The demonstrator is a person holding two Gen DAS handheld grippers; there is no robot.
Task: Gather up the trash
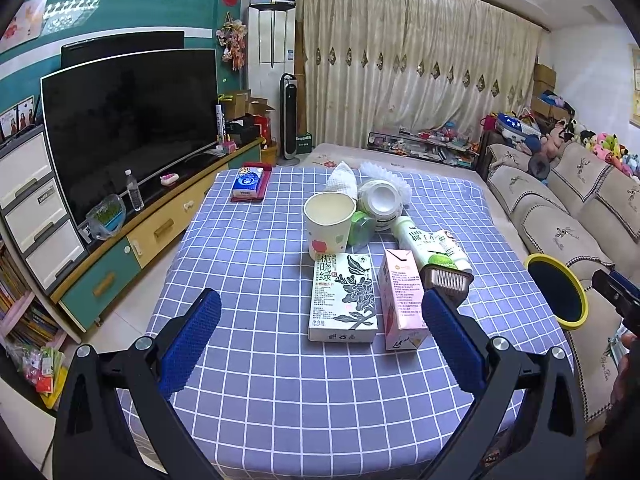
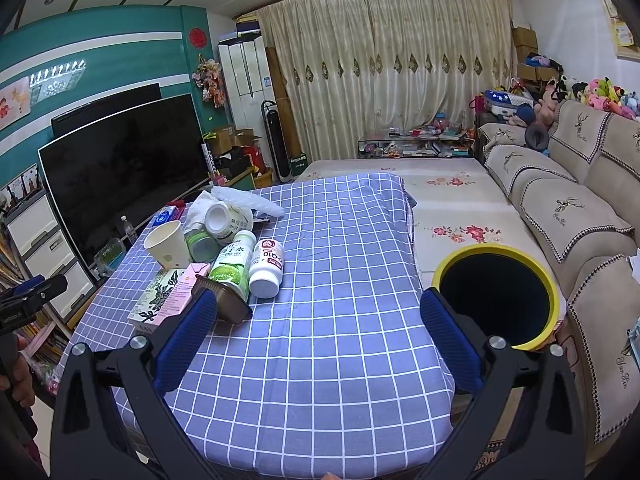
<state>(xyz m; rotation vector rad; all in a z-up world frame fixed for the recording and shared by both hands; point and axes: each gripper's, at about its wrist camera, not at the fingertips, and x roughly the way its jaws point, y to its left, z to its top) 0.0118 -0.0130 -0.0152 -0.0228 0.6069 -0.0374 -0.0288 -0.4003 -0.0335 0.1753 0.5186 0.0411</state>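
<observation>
Trash is clustered on the checked tablecloth [image 1: 256,280]: a paper cup [image 1: 329,224], a tea box [image 1: 345,298], a pink carton [image 1: 401,300], a coconut drink bottle [image 1: 428,246], a brown plastic tray [image 1: 448,278], a white tub [image 1: 380,200] and a green jar [image 1: 362,228]. A white pill bottle [image 2: 267,266] lies beside the bottle [image 2: 232,264]. The yellow-rimmed bin [image 2: 498,292] stands off the table's right edge. My left gripper [image 1: 320,328] is open above the table's near part, in front of the boxes. My right gripper [image 2: 316,328] is open, with the tray [image 2: 224,300] by its left finger.
A tissue pack [image 1: 250,182] lies at the far left of the table. A TV [image 1: 128,128] on a low cabinet runs along the left. A sofa [image 2: 568,208] lies to the right. A hand [image 2: 20,376] holding the other gripper shows at the left edge.
</observation>
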